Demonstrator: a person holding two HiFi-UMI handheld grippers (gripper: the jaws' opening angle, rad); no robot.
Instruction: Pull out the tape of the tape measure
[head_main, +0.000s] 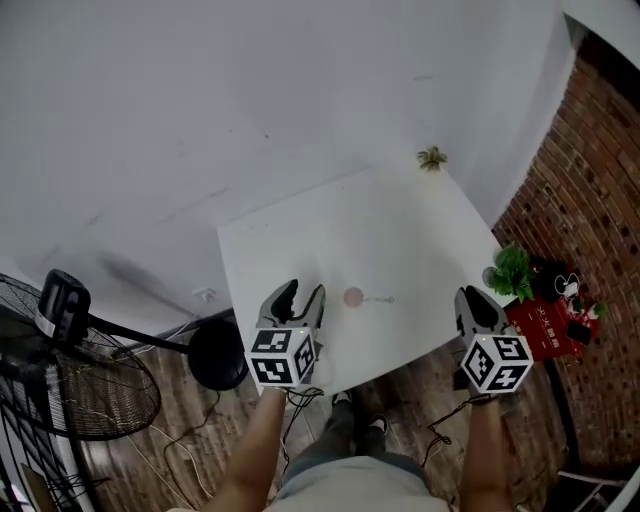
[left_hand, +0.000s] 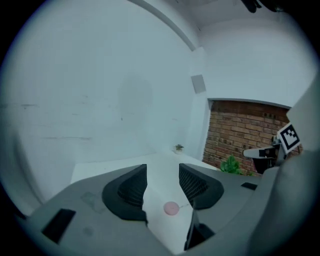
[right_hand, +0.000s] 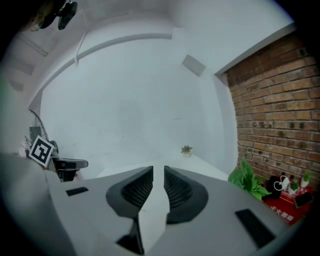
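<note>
Pink and round, the tape measure (head_main: 353, 297) lies flat on the white table (head_main: 420, 220) near the front edge, with a short bit of tape sticking out to its right. The left gripper (head_main: 302, 292) hovers just left of it, jaws wide apart and empty. The right gripper (head_main: 472, 303) is well apart, by the table's right corner, its jaws a narrow gap apart and holding nothing.

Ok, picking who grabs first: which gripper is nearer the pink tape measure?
Left. The left gripper hovers just left of the tape measure on the table, jaws apart and aimed at it; the right gripper is farther off, by the table's right edge.
</note>
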